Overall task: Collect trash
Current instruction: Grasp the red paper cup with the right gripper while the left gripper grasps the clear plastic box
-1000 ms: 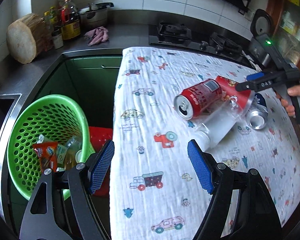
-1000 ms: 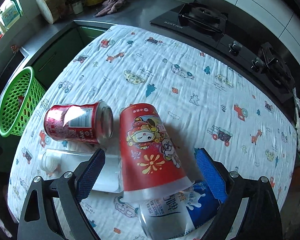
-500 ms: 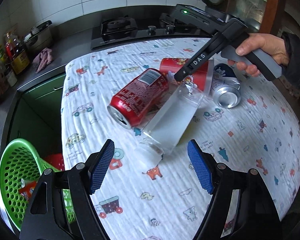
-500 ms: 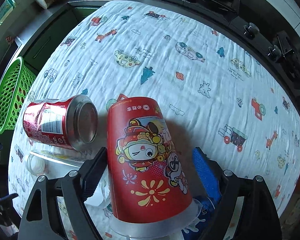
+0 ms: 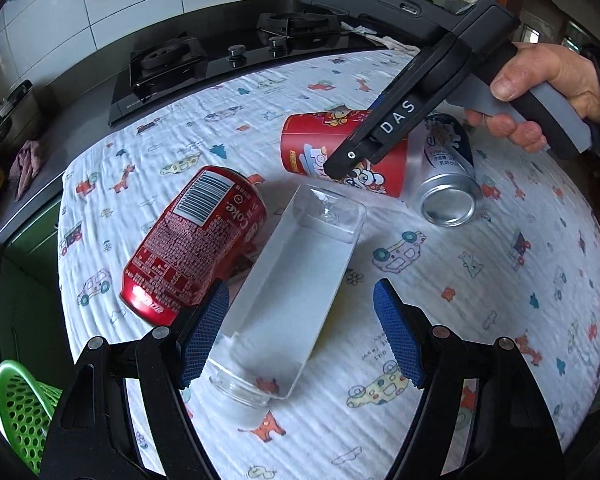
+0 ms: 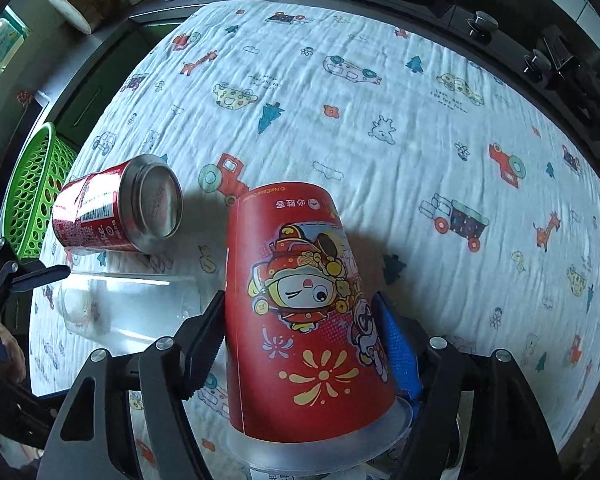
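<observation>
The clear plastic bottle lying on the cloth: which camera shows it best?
The left wrist view: the clear plastic bottle lies whole between the open left gripper fingers. The right wrist view catches only its neck end, pale and partly hidden.

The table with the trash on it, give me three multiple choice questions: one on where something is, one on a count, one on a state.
1. Where does the green basket stand?
A. On the stove
B. Beyond the table's edge, past the red cola can
C. On the cloth beside the cup

2. How many metal cans lie on the cloth?
A. One
B. Two
C. Four

3. What sits between the right tool's fingers?
A. The red printed cup
B. The clear bottle
C. Nothing

Answers: 1 B, the basket shows past the table's edge. 2 B, the red cola can and the silver can. 3 A, the jaws are closing around the cup.
</observation>
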